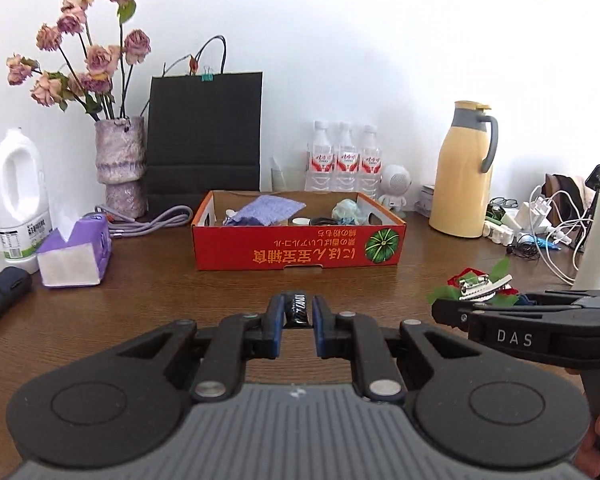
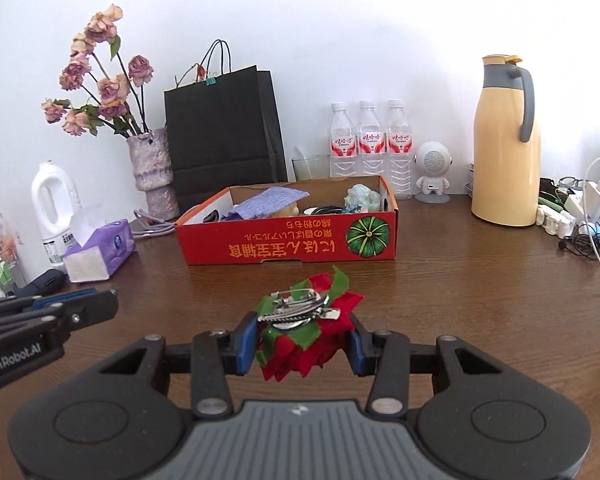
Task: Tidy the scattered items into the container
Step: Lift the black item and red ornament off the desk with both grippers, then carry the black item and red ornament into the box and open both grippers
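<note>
A red cardboard box (image 1: 296,254) (image 2: 284,240) stands on the brown table, holding a purple cloth (image 1: 266,210) (image 2: 266,202), a pale green crumpled thing (image 1: 346,210) and a dark cable. My left gripper (image 1: 297,310) is shut on a small black tube with white lettering (image 1: 298,307), in front of the box. My right gripper (image 2: 304,334) is shut on a red and green fabric flower with a metal hair clip (image 2: 300,320). In the left wrist view that flower (image 1: 480,286) shows at the right, at the tip of the right gripper (image 1: 456,308).
Along the wall stand a vase of dried roses (image 1: 120,160), a black paper bag (image 1: 206,136), three water bottles (image 1: 342,160), a white speaker figure (image 2: 432,172) and a yellow jug (image 1: 464,168). A tissue pack (image 1: 76,252) and white bottle (image 1: 18,196) sit left; chargers and cables (image 1: 548,220) right.
</note>
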A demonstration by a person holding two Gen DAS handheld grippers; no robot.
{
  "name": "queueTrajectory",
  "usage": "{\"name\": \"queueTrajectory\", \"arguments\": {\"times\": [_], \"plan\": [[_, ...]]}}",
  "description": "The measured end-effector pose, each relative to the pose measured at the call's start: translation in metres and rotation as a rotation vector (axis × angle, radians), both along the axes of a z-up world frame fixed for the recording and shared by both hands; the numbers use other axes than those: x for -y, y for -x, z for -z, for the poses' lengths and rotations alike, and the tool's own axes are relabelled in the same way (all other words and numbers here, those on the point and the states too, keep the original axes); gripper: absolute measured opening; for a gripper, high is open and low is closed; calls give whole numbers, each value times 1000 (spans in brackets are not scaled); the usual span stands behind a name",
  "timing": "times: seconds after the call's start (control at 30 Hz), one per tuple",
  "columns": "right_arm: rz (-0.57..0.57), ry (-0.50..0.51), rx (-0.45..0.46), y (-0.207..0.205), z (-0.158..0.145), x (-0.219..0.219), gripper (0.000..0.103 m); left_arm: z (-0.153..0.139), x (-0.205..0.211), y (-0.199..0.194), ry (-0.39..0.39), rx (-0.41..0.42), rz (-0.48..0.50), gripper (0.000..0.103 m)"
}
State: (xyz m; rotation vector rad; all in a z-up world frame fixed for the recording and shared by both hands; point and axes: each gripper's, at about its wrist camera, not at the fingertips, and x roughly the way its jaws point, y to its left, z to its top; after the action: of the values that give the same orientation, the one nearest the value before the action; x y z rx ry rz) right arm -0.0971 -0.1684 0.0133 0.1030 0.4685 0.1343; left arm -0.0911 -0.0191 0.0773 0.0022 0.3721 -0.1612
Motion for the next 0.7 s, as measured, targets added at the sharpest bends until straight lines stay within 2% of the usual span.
{"name": "queueTrajectory", "arguments": {"times": [0.2, 0.37, 0.5, 0.6, 0.7], "plan": [[-8, -7, 10, 25, -4, -2, 43, -3, 1, 18, 5, 14, 0, 15], [-14, -1, 24, 14, -12, 2, 43, -8, -2, -6, 23, 15, 12, 15], [-29, -9, 56, -28, -34, 12, 43, -32, -12, -67, 52, 26, 30, 15], [-33, 2, 84, -82, -60, 20, 43, -60, -10, -133, 59, 30, 31, 15], [-48, -12, 76, -143, -85, 27, 43, -80, -1, -201, 69, -22, 41, 15]]}}
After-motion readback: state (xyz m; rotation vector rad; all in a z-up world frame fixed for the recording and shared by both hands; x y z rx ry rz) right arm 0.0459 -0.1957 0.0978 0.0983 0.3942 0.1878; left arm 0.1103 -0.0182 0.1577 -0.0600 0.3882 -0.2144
